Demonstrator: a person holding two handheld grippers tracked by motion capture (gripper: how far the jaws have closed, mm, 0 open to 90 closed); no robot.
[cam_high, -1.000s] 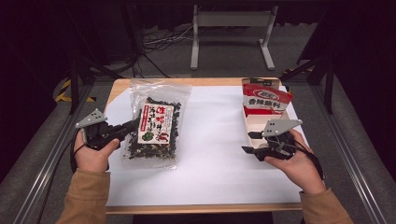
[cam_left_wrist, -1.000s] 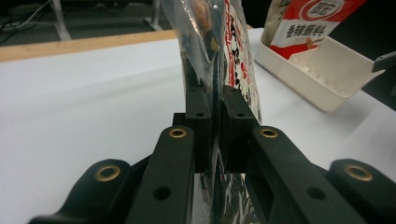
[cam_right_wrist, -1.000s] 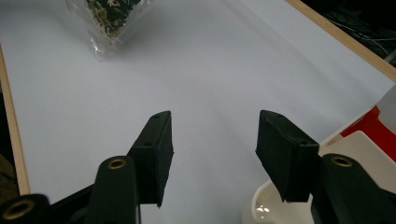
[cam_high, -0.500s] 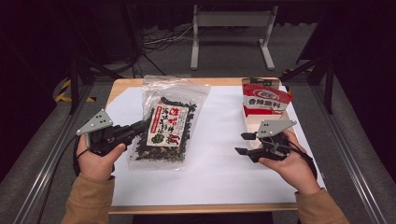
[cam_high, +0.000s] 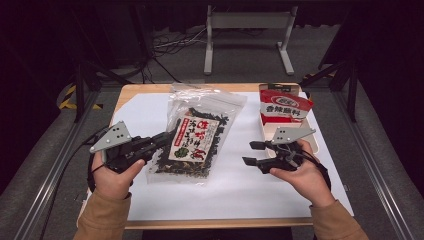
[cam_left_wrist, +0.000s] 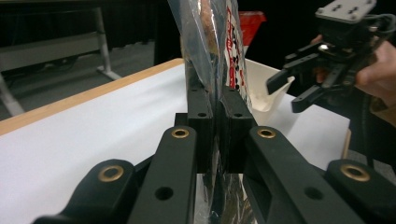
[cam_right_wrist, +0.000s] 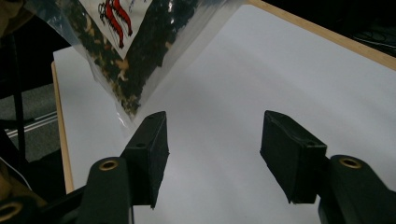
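A clear plastic bag (cam_high: 200, 142) of dark dried bits with a white label in red writing hangs tilted above the white sheet. My left gripper (cam_high: 167, 137) is shut on its left edge. In the left gripper view the bag (cam_left_wrist: 210, 46) rises upright from between the pressed jaws of that gripper (cam_left_wrist: 212, 100). My right gripper (cam_high: 251, 153) stands open just right of the bag, pointing at it. Its jaws have just been opening, with nothing between them. In the right gripper view the bag's corner (cam_right_wrist: 121, 51) hangs above and left of the right gripper (cam_right_wrist: 215, 140).
A red-and-white packet (cam_high: 282, 107) stands in a white open box (cam_high: 314, 142) at the back right, behind my right hand. White paper (cam_high: 240, 185) covers the wooden table. Dark floor, cables and a metal stand lie beyond.
The left gripper has lifted the bag off the sheet and carried it right, toward the middle. The right gripper has drifted slightly nearer the person, and its jaws stand wider.
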